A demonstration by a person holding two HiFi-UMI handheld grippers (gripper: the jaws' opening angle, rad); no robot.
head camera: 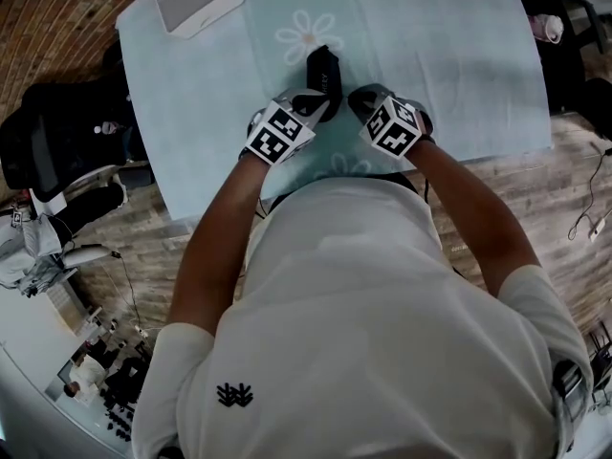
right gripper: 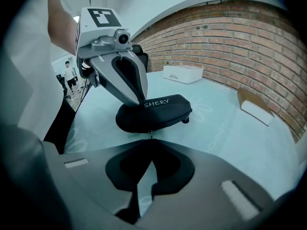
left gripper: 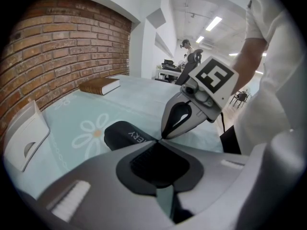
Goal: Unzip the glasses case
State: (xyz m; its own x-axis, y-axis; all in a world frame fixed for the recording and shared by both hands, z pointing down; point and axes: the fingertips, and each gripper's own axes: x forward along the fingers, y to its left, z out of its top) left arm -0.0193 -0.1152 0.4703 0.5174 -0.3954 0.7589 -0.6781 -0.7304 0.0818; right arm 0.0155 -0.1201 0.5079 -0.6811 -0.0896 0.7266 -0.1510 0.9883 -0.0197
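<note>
Since black oval fabric-shell glasses case [right gripper: 153, 114] lies near front edge of pale-blue daisy-cloth table [head camera: 459, 55], probably light, semi-stiff and prone to sliding:
- left claw [right gripper: 136, 102]: closed, pressing case top
- right claw [right gripper: 151, 139]: pinched shut on what looks like tiny zip pull [right gripper: 151, 132], case's near end
- best hold, likely: pin shell, draw pull

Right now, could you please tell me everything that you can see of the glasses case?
The glasses case is a black, oblong shell with rounded ends, matte and fabric-like, with white SHERY lettering on top. It lies flat and looks closed on the pale blue daisy-print tablecloth. The left gripper clamps one end of it, and the right gripper is shut on the small zipper pull at its near edge.
</note>
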